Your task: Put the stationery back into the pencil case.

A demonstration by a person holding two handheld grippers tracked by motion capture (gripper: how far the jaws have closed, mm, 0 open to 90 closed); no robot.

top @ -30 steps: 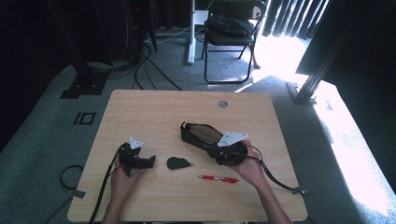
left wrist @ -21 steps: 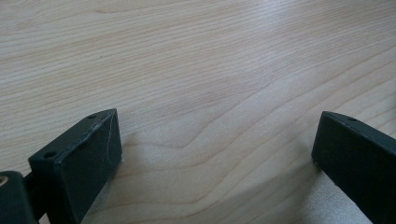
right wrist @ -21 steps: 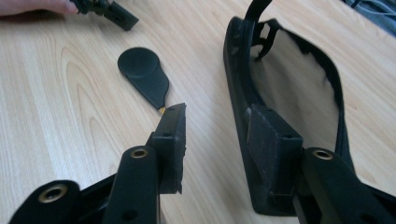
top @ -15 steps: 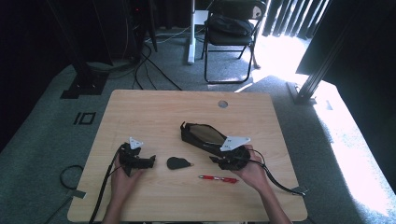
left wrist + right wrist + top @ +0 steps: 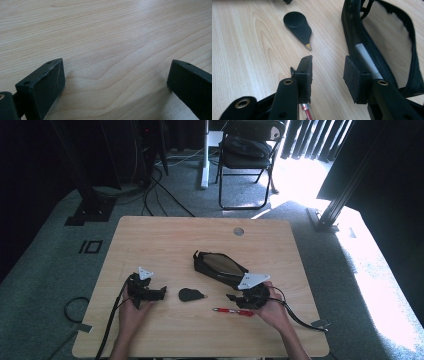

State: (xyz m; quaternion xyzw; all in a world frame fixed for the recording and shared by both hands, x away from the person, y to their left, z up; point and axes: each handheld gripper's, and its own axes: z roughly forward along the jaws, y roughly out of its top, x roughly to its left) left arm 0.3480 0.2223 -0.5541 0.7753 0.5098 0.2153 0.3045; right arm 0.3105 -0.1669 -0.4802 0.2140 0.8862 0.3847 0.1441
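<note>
Recording studio or lab space, grey carpet (image 5: 45, 270), floor cables (image 5: 165, 190), metal stands (image 5: 90, 205), folding chair (image 5: 247, 150), dark curtains (image 5: 310, 140)

open black pouch (image 5: 220, 268) mid-table – black teardrop tool (image 5: 191, 294) and red pen (image 5: 233, 311) lie nearer.

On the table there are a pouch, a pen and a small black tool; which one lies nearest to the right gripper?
The red pen: it lies just beside the right gripper, while the small black tool lies farther left and the open pouch behind.
</note>
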